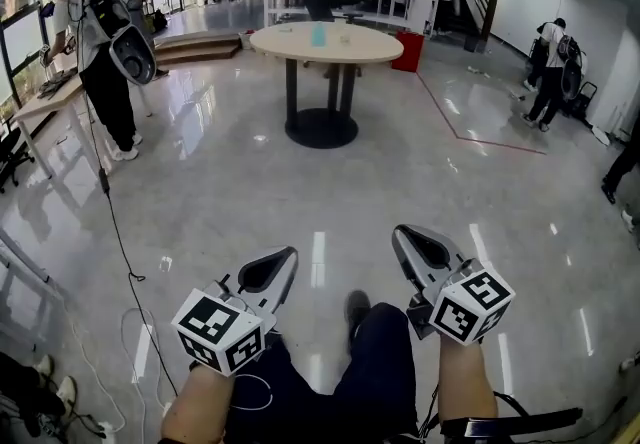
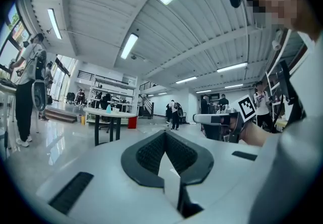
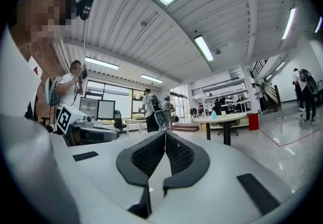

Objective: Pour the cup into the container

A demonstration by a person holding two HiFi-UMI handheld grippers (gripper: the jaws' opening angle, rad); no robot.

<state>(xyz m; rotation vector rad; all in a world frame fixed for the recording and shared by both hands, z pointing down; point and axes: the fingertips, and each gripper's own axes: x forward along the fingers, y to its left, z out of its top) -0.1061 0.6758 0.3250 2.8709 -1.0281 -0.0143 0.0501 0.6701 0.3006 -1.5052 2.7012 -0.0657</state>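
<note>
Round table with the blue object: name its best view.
Head view: the round table is seen from above, top and pedestal whole, blue object clear. In the left gripper view the table and in the right gripper view the table are small, nearly edge-on.

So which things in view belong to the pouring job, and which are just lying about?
Job:
left gripper, shut and empty
right gripper, shut and empty
round table
pale blue item on it, likely the cup or container, too far to tell

Lying about:
red bin
floor cable
side desk
people standing around
</note>
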